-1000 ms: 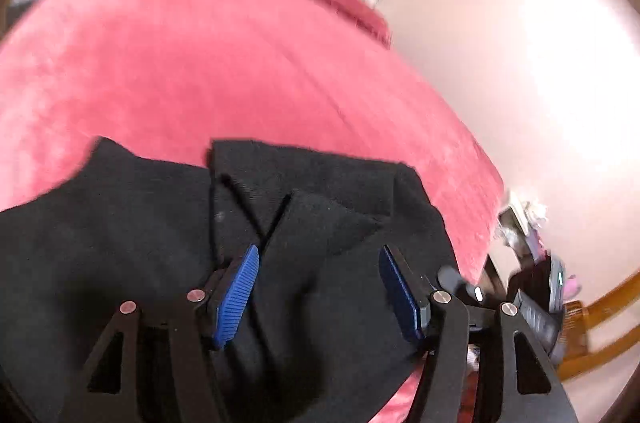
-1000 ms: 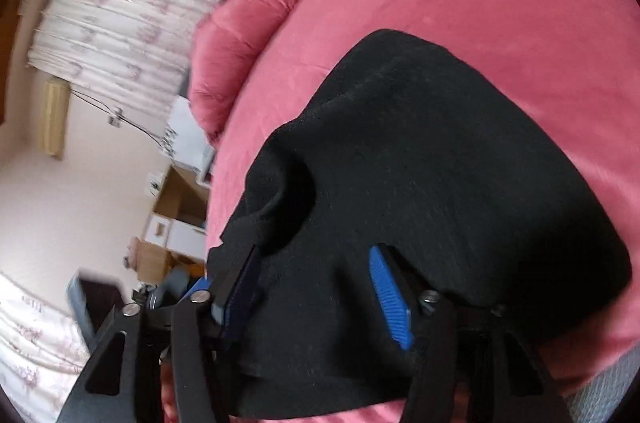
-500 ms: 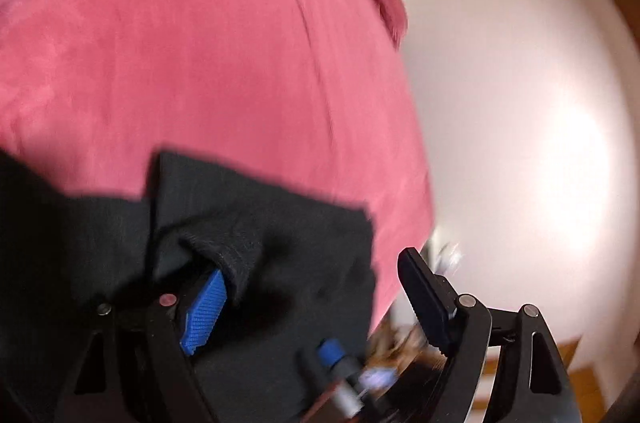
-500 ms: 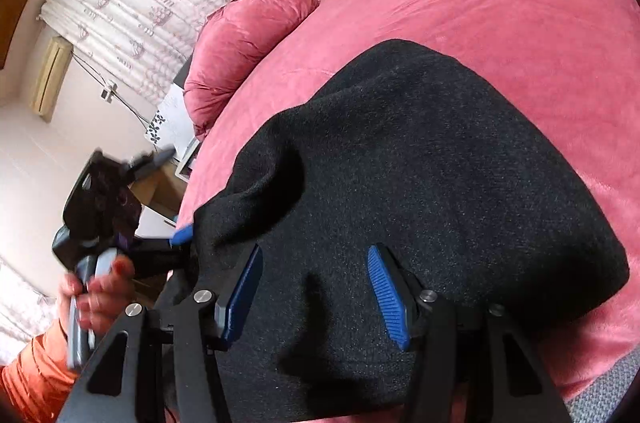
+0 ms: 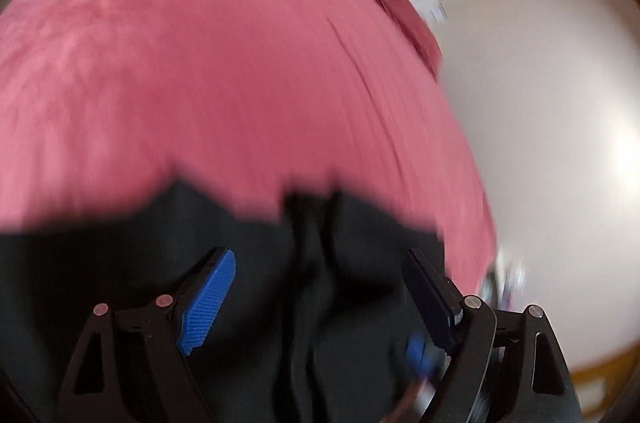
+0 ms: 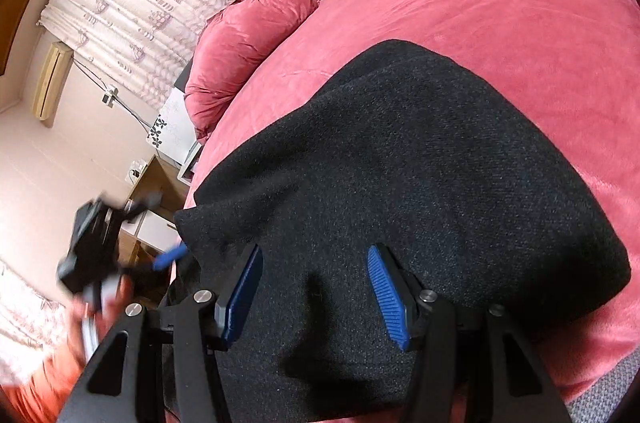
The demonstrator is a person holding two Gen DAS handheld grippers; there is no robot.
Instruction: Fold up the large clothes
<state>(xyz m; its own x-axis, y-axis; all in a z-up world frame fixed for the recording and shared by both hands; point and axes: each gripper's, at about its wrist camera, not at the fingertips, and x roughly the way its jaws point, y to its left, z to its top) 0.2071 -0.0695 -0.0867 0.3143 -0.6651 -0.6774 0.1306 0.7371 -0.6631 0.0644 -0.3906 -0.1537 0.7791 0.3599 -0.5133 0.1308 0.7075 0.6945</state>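
Garment: black knitted woollen garment point(image 6: 420, 183) on pink plush bed point(image 6: 520, 3), near edge cut off.
Left hand-held gripper point(image 5: 320, 299): blurred, jaws opening above cloth.
Right hand-held gripper point(image 6: 316, 295): spread, pinching nothing.

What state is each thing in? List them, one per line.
black garment: folded into a thick bundle, lying on the bed.
left gripper: jaws opening, over the garment, gripping nothing.
right gripper: jaws apart over the garment, pads not pressing it.
pink bedspread: spread flat.
pink pillow: resting at the head of the bed.
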